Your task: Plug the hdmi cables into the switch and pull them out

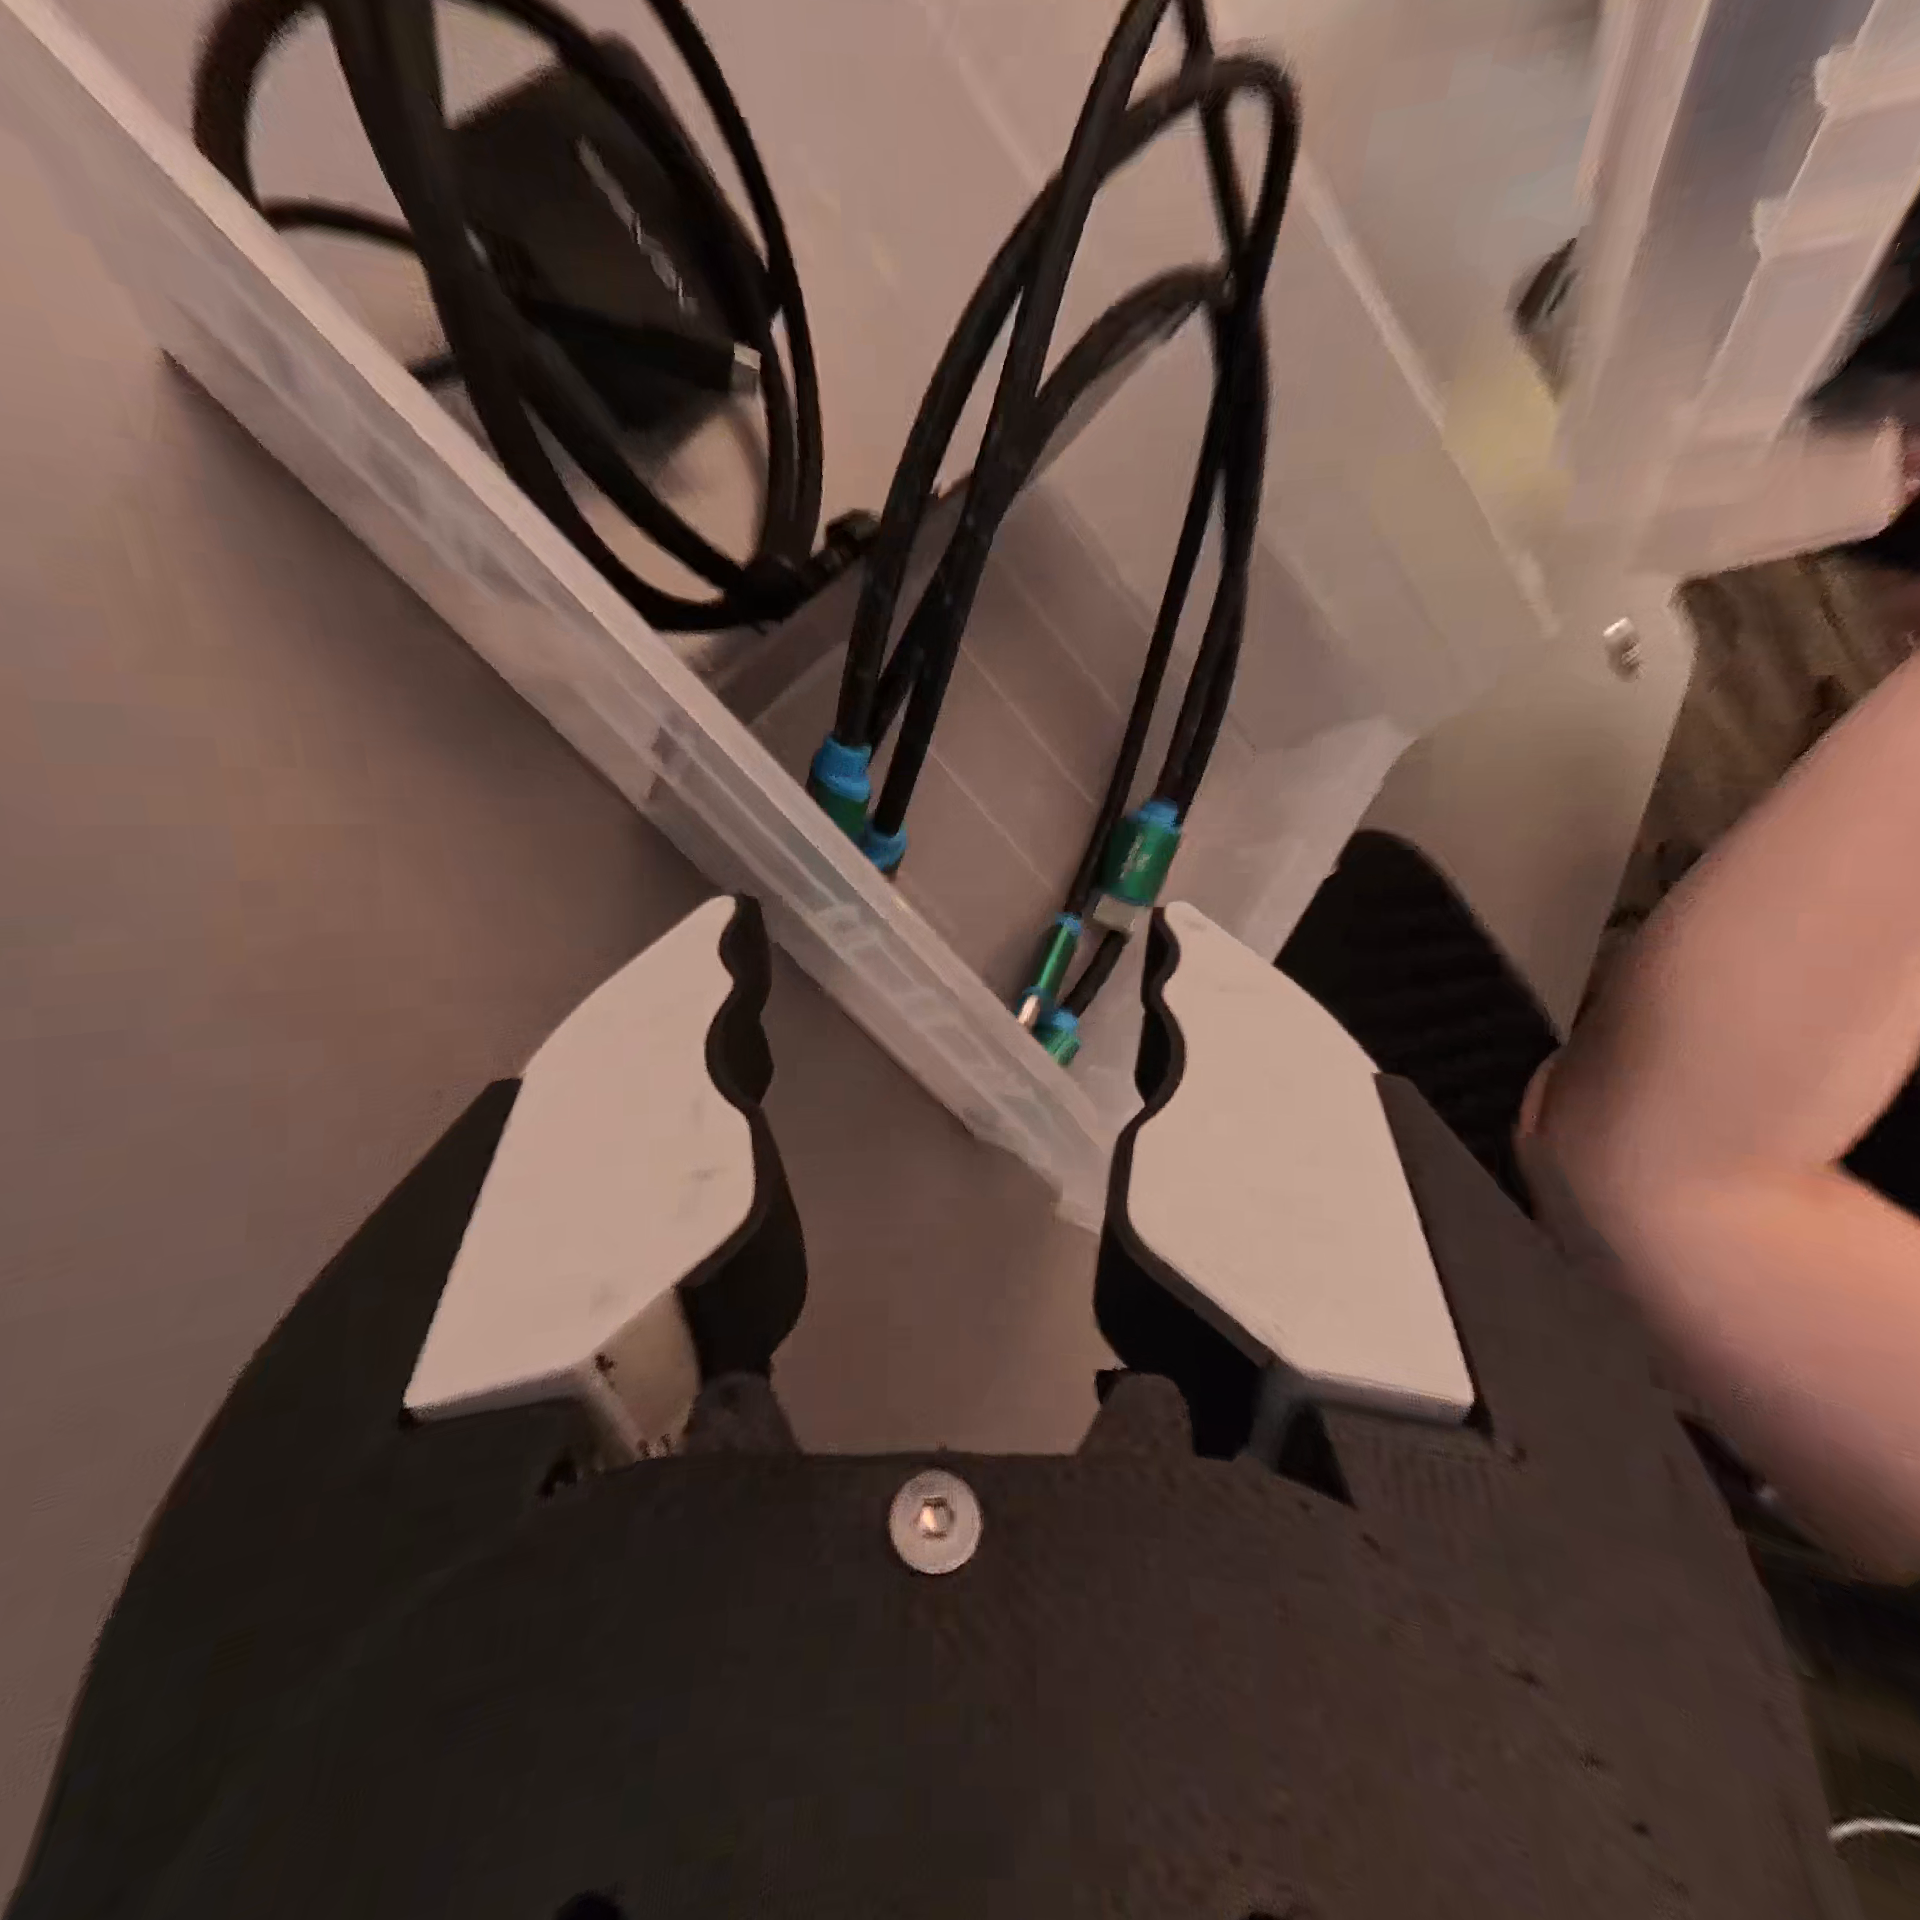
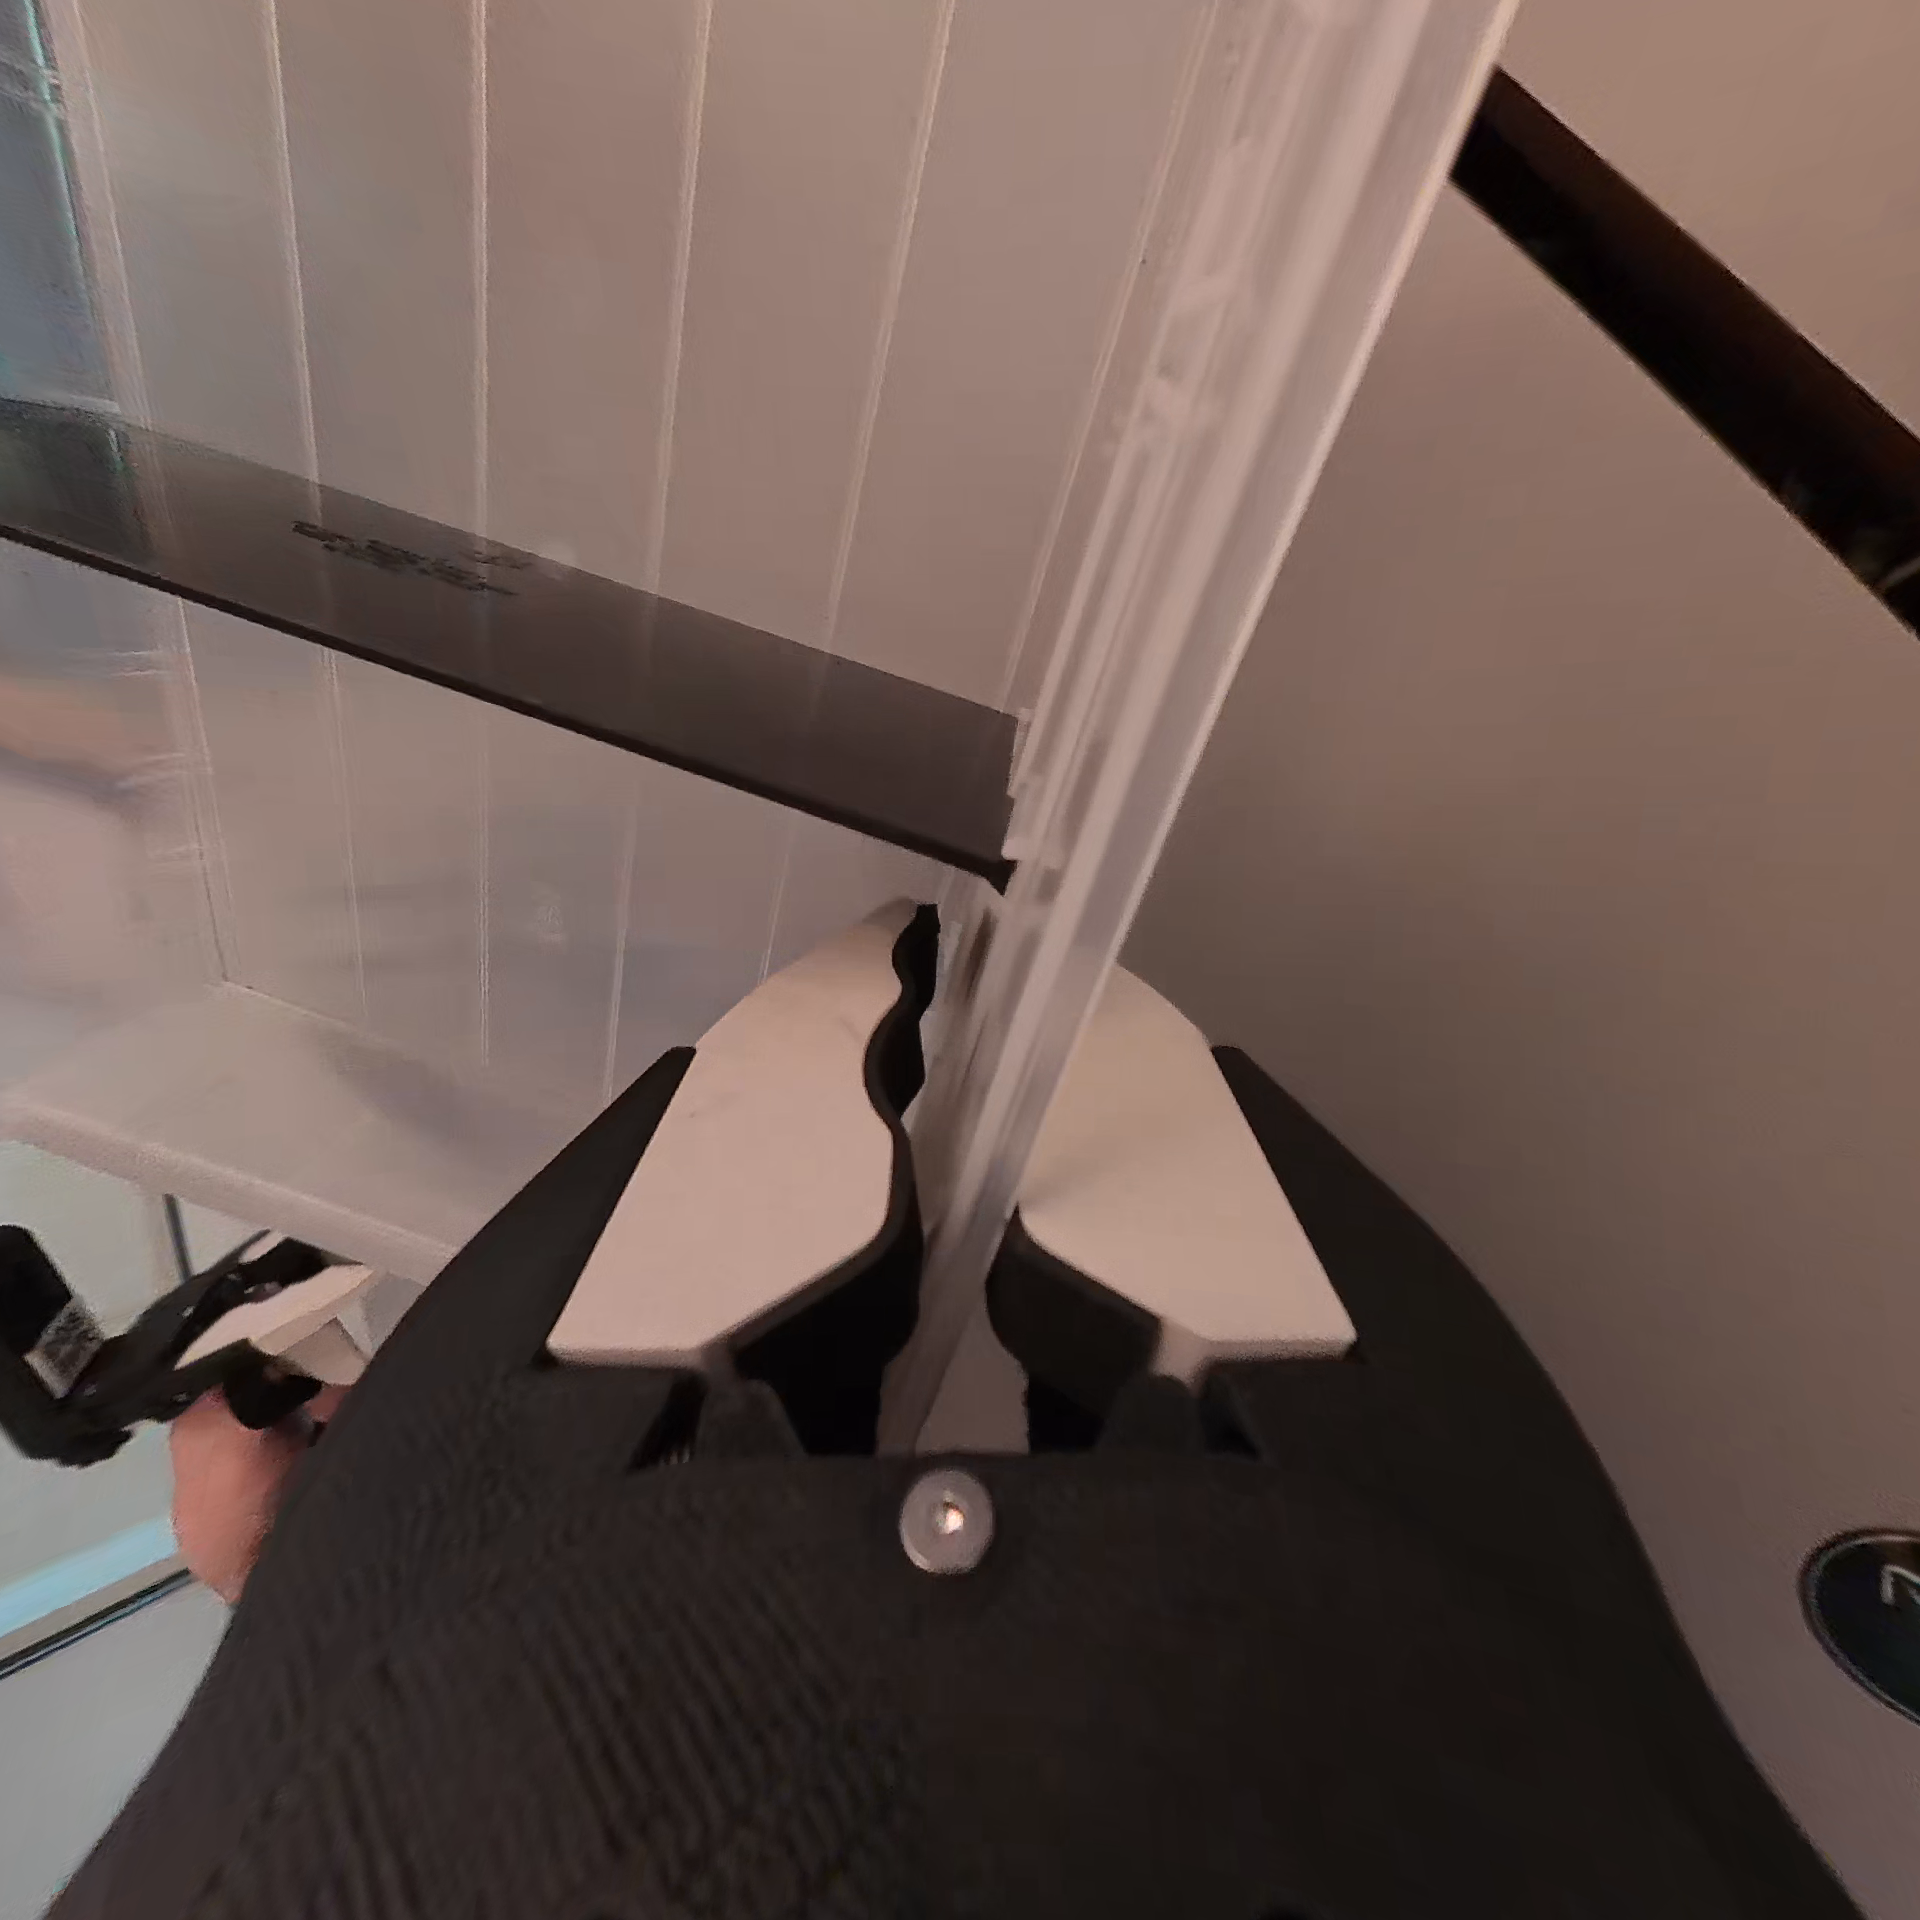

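Observation:
A clear plastic bin holds black cables [image 1: 1039, 436] with green metal plugs [image 1: 1138, 852] and blue-collared ends [image 1: 842, 779]. A black box [image 1: 603, 239], blurred, lies deeper in the bin under a cable coil. My left gripper [image 1: 956, 920] is open and empty, and the bin's rim [image 1: 520, 582] runs diagonally between its fingers just above the plugs. My right gripper [image 2: 997, 956] is shut on the bin's rim [image 2: 1195, 520]. A flat black slab [image 2: 623, 644] shows through the bin wall. The left gripper [image 2: 291, 1314] also shows low at the left of the right wrist view.
A person's bare arm [image 1: 1714, 1195] is at the right of the left wrist view. More clear plastic bins [image 1: 1714, 260] stand at the back right. A beige table top [image 2: 1558, 935] lies right of the bin, with a black bar [image 2: 1662, 260] across its far side.

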{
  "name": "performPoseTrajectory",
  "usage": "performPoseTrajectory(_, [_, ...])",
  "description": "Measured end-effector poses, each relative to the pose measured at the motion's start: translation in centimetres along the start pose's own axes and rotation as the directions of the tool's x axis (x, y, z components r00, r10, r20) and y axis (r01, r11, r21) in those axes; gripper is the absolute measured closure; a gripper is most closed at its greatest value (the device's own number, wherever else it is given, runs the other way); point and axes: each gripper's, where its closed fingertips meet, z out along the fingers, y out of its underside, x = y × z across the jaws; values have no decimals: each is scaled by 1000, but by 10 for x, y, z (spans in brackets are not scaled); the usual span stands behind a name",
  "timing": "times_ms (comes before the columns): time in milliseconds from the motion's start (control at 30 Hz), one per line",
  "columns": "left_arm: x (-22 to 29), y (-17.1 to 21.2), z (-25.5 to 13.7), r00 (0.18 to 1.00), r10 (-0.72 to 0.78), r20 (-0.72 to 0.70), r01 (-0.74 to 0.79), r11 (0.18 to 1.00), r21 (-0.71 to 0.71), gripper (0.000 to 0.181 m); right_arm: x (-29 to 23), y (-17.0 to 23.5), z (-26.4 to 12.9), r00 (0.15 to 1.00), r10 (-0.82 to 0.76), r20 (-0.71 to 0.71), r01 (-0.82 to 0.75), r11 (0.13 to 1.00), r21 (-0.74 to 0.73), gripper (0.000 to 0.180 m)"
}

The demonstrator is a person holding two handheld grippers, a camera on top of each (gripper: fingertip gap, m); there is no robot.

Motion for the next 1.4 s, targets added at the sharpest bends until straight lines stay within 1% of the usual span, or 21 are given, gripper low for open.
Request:
performPoseTrajectory(33, [-6, 5, 3, 998, 29, 50, -27, 999, -39, 117, 3, 2, 4, 1000, -13, -22, 12, 1000, -22, 172])
performPoseTrajectory(67, [-12, 6, 3, 995, 46, 90, -41, 998, -54, 116, 6, 4, 9, 999, -30, -42, 28, 999, -46, 172])
performPoseTrajectory(100, [-13, 6, 1, 994, 49, 101, -44, 998, -49, 131, 7, 6, 13, 997, -48, -61, 44, 996, -72, 172])
performPoseTrajectory(167, [-10, 7, -1, 993, 67, 95, -61, 996, -60, 144, 9, 11, 22, 991, -94, -96, 82, 989, -124, 173])
performPoseTrajectory(233, [-9, 8, -1, 995, 62, 78, -56, 996, -73, 146, 10, 15, 30, 980, -149, -133, 125, 977, -174, 174])
performPoseTrajectory(267, [-7, 10, -2, 996, 67, 55, -62, 994, -87, 153, 11, 17, 33, 973, -173, -152, 142, 970, -196, 174])
performPoseTrajectory(300, [-9, 11, -4, 996, 69, 52, -64, 993, -104, 155, 8, 20, 36, 973, -183, -140, 150, 964, -220, 175])
performPoseTrajectory(433, [-32, 19, -26, 992, 65, 109, -47, 986, -160, 162, 1, 34, 47, 966, -231, -113, 188, 934, -304, 174])
performPoseTrajectory(533, [-56, 27, -47, 991, 11, 131, 14, 983, -184, 167, 2, 44, 52, 953, -271, -132, 206, 905, -371, 172])
performPoseTrajectory(600, [-79, 31, -65, 980, -22, 197, 57, 983, -175, 170, 3, 48, 56, 943, -298, -149, 218, 889, -402, 167])
performPoseTrajectory(700, [-126, 36, -99, 924, -26, 381, 88, 985, -146, 178, -2, 50, 59, 931, -332, -153, 240, 870, -431, 160])
performPoseTrajectory(767, [-149, 46, -122, 899, -75, 431, 142, 982, -125, 176, -2, 52, 60, 906, -380, -184, 264, 850, -455, 166])
performPoseTrajectory(867, [-166, 65, -148, 910, -164, 381, 217, 971, -99, 176, -10, 56, 68, 897, -413, -155, 296, 825, -481, 169])
performPoseTrajectory(967, [-186, 81, -173, 883, -242, 402, 284, 958, -46, 176, -17, 58, 73, 878, -451, -160, 319, 801, -507, 171])
performPoseTrajectory(1100, [-210, 105, -209, 803, -355, 479, 385, 922, 37, 176, -21, 62, 75, 802, -563, -200, 374, 735, -566, 169])
performPoseTrajectory(1167, [-220, 120, -227, 757, -400, 517, 428, 901, 71, 176, -23, 63, 76, 765, -606, -218, 391, 706, -590, 172])
performPoseTrajectory(1300, [-231, 153, -258, 701, -475, 532, 489, 863, 126, 177, -29, 62, 83, 744, -634, -211, 414, 686, -599, 173])
performPoseTrajectory(1400, [-235, 172, -276, 661, -545, 516, 535, 824, 186, 176, -33, 61, 87, 741, -638, -210, 416, 682, -602, 174])
